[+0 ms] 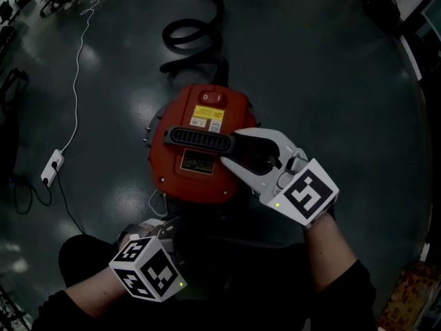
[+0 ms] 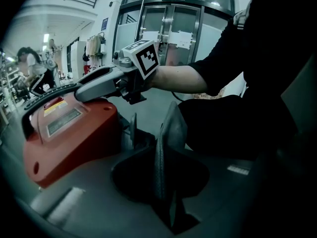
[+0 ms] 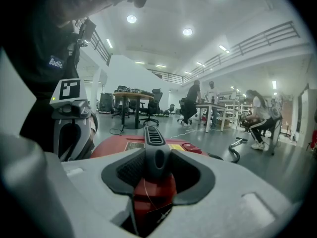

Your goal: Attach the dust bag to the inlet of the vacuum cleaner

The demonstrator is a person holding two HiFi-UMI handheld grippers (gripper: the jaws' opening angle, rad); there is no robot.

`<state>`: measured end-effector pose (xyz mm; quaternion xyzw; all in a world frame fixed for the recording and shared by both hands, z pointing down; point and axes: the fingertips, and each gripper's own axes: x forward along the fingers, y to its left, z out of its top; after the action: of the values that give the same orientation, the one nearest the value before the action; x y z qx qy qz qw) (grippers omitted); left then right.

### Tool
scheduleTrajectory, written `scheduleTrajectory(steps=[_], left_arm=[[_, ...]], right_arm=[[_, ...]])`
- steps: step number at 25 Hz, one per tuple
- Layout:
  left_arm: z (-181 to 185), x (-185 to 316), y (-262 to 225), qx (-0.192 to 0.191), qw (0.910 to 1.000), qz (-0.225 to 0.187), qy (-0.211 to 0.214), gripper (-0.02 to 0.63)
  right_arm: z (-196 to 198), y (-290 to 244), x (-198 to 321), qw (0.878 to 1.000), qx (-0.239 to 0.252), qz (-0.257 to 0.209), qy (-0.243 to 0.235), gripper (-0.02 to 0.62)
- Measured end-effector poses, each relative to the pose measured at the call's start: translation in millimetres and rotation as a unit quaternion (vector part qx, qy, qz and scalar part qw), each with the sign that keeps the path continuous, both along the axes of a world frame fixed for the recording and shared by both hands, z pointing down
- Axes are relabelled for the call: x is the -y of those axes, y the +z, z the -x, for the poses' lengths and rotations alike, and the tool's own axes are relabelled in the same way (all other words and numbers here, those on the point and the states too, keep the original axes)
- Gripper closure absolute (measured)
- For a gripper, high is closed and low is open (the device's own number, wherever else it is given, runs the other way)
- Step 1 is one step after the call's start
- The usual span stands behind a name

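Note:
The vacuum cleaner's red lid [image 1: 203,147] is in the middle of the head view, with a black handle [image 1: 200,140] across its top. My right gripper [image 1: 231,149] is shut on the right end of that handle [image 3: 153,155]. My left gripper [image 1: 164,227] is low, at the near edge of the lid. Its jaws are pinched on a thin grey textured sheet [image 2: 166,133] that stands upright between them [image 2: 166,180]; it looks like the edge of the dust bag. The rest of the bag and the inlet are hidden. The lid [image 2: 74,128] appears tilted up to its left.
A black hose [image 1: 196,36] coils on the dark floor beyond the vacuum. A white cable runs to a power strip [image 1: 52,167] at the left. The person's legs are close behind the left gripper. Desks, chairs and people [image 3: 257,118] are far off in the hall.

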<state>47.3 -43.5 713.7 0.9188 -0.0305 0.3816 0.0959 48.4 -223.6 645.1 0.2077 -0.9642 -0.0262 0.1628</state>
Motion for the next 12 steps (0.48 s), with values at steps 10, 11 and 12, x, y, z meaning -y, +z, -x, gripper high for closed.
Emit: scheduleTrajectory(steps=[10, 11, 12], left_arm=[[-12, 3, 3, 0.011, 0.9999, -0.008, 0.002, 0.548], [-12, 3, 2, 0.010, 0.9999, -0.009, 0.002, 0.547], [-11, 3, 2, 0.008, 0.9999, -0.009, 0.000, 0.546]], right_arm=[[0, -1, 0, 1.000, 0.008, -0.006, 0.005, 0.439], [0, -1, 1, 1.000, 0.007, -0.006, 0.007, 0.439], [0, -1, 1, 1.000, 0.006, -0.006, 0.007, 0.439]])
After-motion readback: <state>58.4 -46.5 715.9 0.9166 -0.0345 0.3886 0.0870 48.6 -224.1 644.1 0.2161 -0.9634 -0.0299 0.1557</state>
